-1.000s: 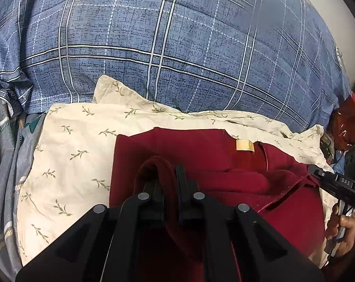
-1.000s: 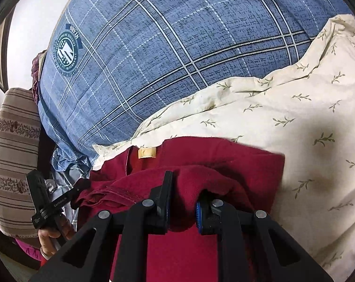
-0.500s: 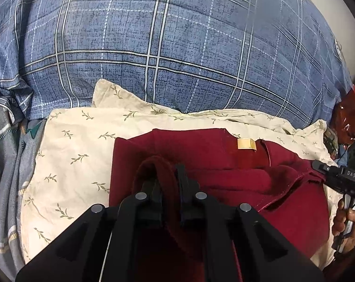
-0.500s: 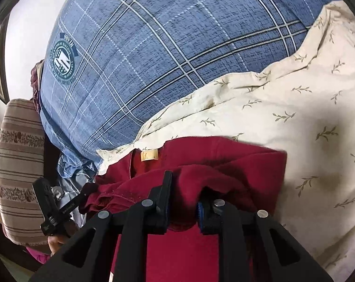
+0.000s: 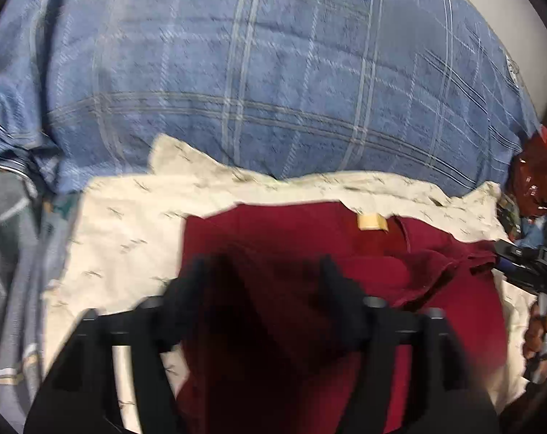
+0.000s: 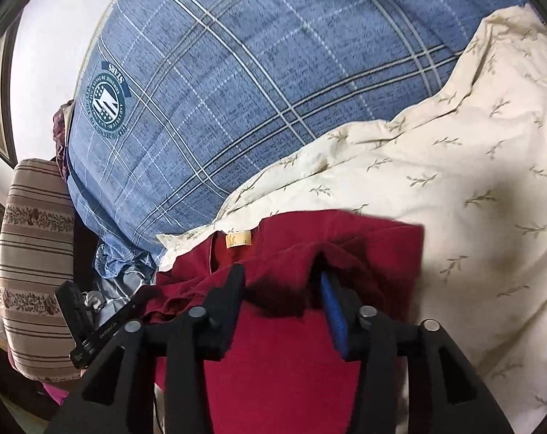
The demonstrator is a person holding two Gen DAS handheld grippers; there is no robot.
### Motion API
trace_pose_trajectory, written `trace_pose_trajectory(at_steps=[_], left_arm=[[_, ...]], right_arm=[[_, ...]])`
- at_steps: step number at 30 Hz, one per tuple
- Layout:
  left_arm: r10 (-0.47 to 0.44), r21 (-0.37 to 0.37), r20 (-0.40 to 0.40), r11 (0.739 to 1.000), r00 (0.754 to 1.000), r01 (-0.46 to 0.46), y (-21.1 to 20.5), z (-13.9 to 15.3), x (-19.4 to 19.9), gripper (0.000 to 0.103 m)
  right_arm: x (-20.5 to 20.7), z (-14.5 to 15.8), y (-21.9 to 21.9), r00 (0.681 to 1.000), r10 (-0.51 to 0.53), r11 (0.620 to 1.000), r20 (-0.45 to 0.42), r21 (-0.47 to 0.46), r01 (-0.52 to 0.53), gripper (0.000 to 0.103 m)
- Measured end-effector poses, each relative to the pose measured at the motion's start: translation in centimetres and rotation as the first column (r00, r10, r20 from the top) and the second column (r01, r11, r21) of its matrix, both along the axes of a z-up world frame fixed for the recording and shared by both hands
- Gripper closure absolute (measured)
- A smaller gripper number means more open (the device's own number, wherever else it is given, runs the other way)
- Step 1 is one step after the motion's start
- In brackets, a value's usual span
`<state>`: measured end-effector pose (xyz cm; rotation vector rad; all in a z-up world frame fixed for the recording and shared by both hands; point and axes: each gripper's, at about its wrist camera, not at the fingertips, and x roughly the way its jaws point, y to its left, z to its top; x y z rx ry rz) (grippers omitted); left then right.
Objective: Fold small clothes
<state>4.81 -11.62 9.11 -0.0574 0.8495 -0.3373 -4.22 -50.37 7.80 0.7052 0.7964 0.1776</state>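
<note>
On the cream leaf-print sheet [image 6: 454, 166] lies the red shirt [image 6: 284, 354], its hem folded up toward the collar tag [image 6: 238, 240]. Both the left gripper [image 5: 262, 271] and the right gripper [image 6: 280, 275] have their jaws apart, nothing clamped. Looks like this fold's just released; next step is probably regripping a side edge.

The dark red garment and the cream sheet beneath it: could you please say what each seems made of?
Dark red garment: probably a soft knit such as cotton; matte, with limp folds and a sewn neck label. Cream sheet: seemingly thin woven cotton; matte, finely creased, printed with small leaf sprigs.
</note>
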Motion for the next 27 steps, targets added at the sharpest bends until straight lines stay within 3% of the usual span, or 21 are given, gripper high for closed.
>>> trace_pose_trajectory(at_steps=[8,12,17,22,27], left_arm=[[-0.016,0.006,0.040,1.000,0.999,0.015,1.0,1.0,-2.1,0.033],[-0.031,0.010,0.021,0.999,0.999,0.030,0.5,0.5,-2.6,0.033],[0.002,-0.050,0.037,0.999,0.999,0.000,1.1,0.9,-3.4,0.033],[0.007,-0.055,0.052,0.998,0.999,-0.004,1.4,1.4,-3.4,0.031],[-0.017,-0.052,0.083,0.998,0.996,0.021,0.7,2.0,-3.2,0.021]], right_arm=[[-2.6,1.0,1.8,0.998,0.047,0.994,0.035,-0.098,-0.043,0.058],[-1.6,0.7,3.1,0.997,0.076,0.983,0.016,-0.167,-0.072,0.058],[0.9,0.4,4.3,0.994,0.105,0.975,0.012,-0.199,-0.101,0.058],[4.7,-0.1,2.9,1.000,0.027,0.980,0.002,-0.197,-0.026,0.059],[6.4,-1.1,1.6,0.998,-0.040,0.982,-0.045,-0.188,0.031,0.058]])
